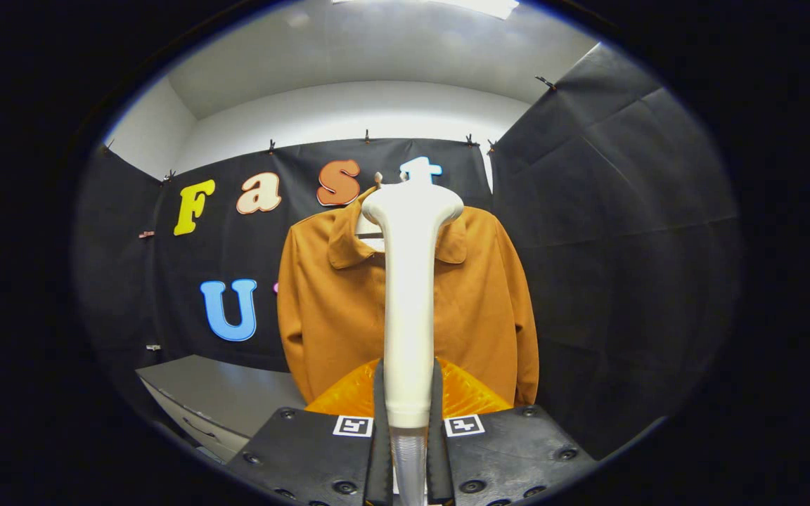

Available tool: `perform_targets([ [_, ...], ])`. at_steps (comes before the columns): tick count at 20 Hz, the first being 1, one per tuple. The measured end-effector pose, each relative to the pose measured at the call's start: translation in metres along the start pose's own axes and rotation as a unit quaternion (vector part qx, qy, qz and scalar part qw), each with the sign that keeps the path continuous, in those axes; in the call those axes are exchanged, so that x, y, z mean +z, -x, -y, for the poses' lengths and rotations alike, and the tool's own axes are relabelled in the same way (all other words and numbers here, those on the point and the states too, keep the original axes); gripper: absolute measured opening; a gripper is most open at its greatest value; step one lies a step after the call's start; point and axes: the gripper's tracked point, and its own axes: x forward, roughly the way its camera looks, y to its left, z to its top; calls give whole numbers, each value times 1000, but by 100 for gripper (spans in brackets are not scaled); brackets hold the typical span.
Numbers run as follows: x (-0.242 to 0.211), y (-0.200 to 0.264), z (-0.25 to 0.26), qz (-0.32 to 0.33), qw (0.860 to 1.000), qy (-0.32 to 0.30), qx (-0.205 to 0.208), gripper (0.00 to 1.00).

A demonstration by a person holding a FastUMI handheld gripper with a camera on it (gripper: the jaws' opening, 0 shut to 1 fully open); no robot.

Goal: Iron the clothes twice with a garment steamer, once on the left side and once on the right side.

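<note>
A: What is the gripper (408, 414) holding?

B: A white steamer (408, 281). Its handle stands upright between the two fingers (379, 422), and both fingers press against it, one on each side. So the tool is clamped on the steamer's handle.

A: Which way does the steamer point?

B: Up and away from the camera. The wide head is at the top, and the handle narrows toward the fingers. Below the white part, a clear or grey section runs down between the fingers.

A: And the clothes?

B: A brown jacket (475, 302) hangs beyond the steamer, against the black cloth wall. It faces the camera, collar at the top, sleeves hanging down at both sides. The steamer stands in front of the jacket's middle, so it covers the centre line from collar to hem.

A: Is the head touching the jacket?

B: I cannot tell from this angle. The head sits level with the collar.

A: Anything else nearby?

B: A grey table (215, 393) stands below and beside the jacket's one sleeve, well apart from the fingers.
</note>
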Motion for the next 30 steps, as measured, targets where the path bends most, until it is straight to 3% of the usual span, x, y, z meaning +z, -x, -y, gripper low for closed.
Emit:
perform_targets([
  [7, -35, -34, 26, -18, 1000, 0, -4, 22],
  [14, -99, -55, 51, -70, 997, -11, -18, 22],
  [30, -224, -17, 75, -177, 983, -20, -39, 23],
])
